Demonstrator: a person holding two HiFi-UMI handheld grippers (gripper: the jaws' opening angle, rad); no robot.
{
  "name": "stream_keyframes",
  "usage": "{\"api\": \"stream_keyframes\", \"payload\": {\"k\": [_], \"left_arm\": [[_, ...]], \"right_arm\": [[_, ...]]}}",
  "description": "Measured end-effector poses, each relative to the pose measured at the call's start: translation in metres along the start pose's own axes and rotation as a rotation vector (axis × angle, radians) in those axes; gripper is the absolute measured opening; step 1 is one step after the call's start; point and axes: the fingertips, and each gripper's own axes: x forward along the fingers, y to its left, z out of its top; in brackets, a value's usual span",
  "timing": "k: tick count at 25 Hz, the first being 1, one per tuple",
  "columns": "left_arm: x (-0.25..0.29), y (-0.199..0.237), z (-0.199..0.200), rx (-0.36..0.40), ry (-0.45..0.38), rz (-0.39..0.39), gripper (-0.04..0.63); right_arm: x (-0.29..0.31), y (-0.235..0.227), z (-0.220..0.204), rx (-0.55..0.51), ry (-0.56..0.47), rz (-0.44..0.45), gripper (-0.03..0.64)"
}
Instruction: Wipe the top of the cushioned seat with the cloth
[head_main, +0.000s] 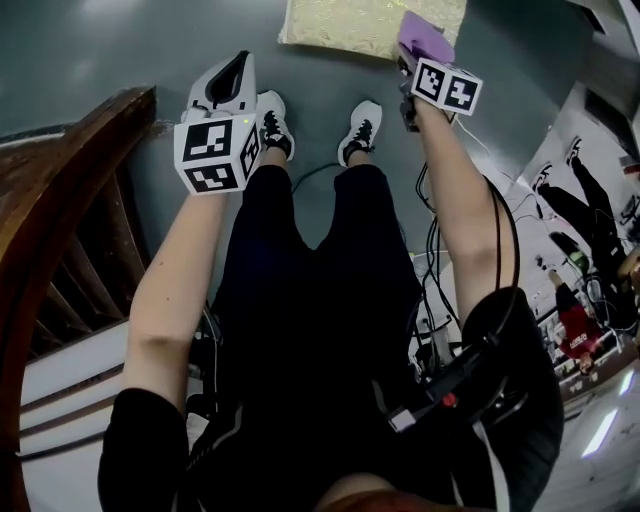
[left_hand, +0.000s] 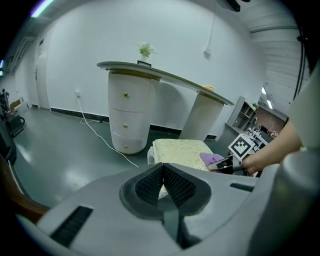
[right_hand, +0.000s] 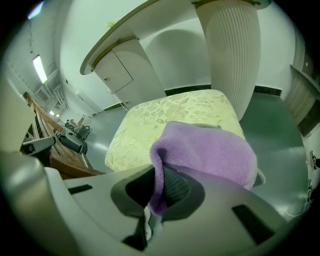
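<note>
- Right claw (right_hand: 159, 189) is clamped on a fold of the purple cloth (right_hand: 207, 150), whose loose bulk flops forward over the jaws.
- The cloth hangs over the near edge of the pale patterned seat (right_hand: 170, 117), which stands on the floor; contact with the seat cannot be made out.
- Left claw (left_hand: 161, 175) is closed on nothing, held off to the side.
- The cloth looks light, soft and limp, so an edge pinch should hold.
- The padded top will likely give under pressure, and its fabric may drag the cloth.
</note>
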Motion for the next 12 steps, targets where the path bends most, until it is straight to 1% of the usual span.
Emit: {"api": "stream_keyframes", "payload": {"k": [5,7,10,12], "left_arm": [[-0.014,0.012,-0.012,-0.022,-0.001,0.001,0.005],[-0.019,0.021,-0.017,-0.035,0.003,0.019,0.005],[-0.028,0.030,-0.021,-0.106,-0.007,0.059,0.005],[-0.032,0.033,-0.020,-0.151,-0.025,0.070,0.005]], "right_arm": [[0.015,0.034,-0.003,-0.025,0.021,0.036,0.023],[0.023,0.050,-0.004,-0.032,0.024,0.054,0.023],[0.031,0.069,-0.003,-0.038,0.014,0.071,0.023],[0.035,0.078,-0.002,-0.041,0.009,0.070,0.023]]}}
